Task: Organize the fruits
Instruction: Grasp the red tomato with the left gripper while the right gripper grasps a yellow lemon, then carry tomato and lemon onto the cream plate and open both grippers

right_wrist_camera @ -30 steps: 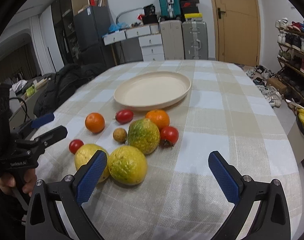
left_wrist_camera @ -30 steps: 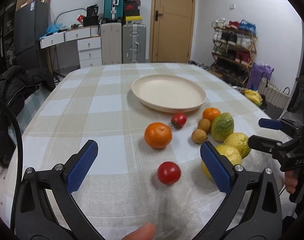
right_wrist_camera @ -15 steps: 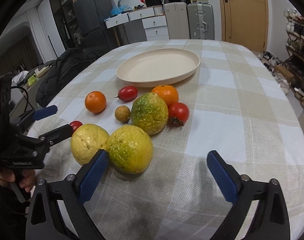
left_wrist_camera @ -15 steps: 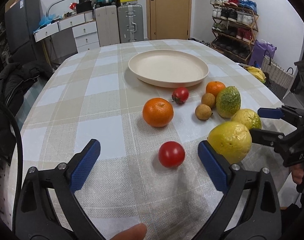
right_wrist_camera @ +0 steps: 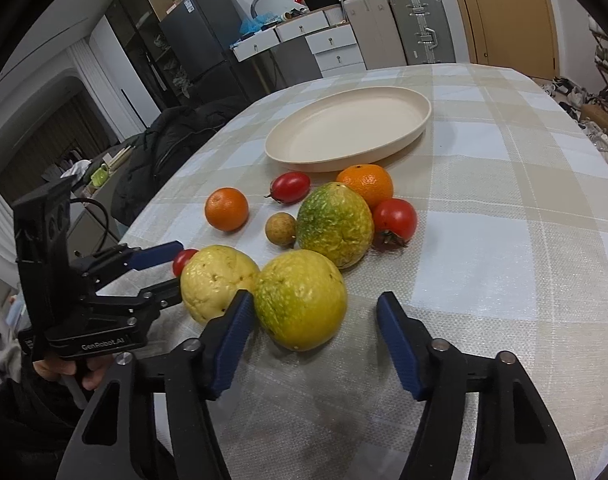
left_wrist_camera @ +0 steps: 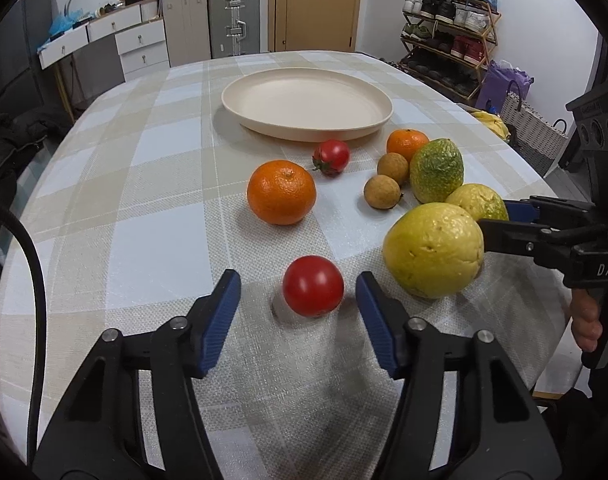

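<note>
My left gripper (left_wrist_camera: 297, 292) is open, its blue pads either side of a small red tomato (left_wrist_camera: 312, 286) on the checked cloth, not touching it. My right gripper (right_wrist_camera: 316, 320) is open around a yellow-green round fruit (right_wrist_camera: 300, 299); the left pad is close against it, the right pad apart. A yellow fruit (right_wrist_camera: 217, 282) lies beside it. Farther back lie a green oval fruit (right_wrist_camera: 335, 224), two oranges (right_wrist_camera: 226, 209) (right_wrist_camera: 366, 185), two more tomatoes (right_wrist_camera: 395, 220) (right_wrist_camera: 289, 187) and a brown longan (right_wrist_camera: 280, 229). The cream plate (right_wrist_camera: 384, 142) is empty.
The table's right edge (left_wrist_camera: 544, 184) is near the fruit group. A dark jacket on a chair (right_wrist_camera: 171, 148) sits off the left side. Drawers, suitcases, a door and a shoe rack (left_wrist_camera: 448, 40) stand beyond the table.
Both grippers have moved forward and lower toward the fruit and narrowed their jaws. The left one now brackets the small tomato; the right one brackets the yellow-green fruit.
</note>
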Demonstrator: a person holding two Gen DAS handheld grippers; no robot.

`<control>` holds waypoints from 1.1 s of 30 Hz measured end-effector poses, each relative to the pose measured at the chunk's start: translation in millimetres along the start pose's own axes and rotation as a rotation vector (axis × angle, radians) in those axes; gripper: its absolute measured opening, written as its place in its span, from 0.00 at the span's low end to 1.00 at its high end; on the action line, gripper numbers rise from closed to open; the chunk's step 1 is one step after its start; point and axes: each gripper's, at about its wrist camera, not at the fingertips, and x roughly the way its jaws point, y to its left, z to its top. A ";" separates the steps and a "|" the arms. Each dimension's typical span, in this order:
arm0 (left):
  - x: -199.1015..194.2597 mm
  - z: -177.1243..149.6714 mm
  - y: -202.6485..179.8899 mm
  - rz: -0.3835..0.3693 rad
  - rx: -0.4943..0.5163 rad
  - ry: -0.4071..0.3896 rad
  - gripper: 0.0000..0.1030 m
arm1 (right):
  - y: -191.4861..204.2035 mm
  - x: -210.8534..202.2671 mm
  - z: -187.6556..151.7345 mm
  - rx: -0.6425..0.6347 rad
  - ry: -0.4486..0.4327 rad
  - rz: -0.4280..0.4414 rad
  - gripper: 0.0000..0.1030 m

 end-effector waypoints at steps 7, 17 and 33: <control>1.8 -0.7 -2.1 -0.037 0.008 0.002 0.35 | -1.3 1.1 2.6 0.035 -0.004 0.029 0.56; -4.6 -0.9 -6.1 -0.063 0.016 -0.029 0.26 | -1.3 -2.1 -1.8 0.031 -0.007 0.050 0.46; -24.3 12.0 2.7 -0.069 -0.023 -0.147 0.26 | 0.2 -25.7 7.5 0.012 -0.135 0.018 0.46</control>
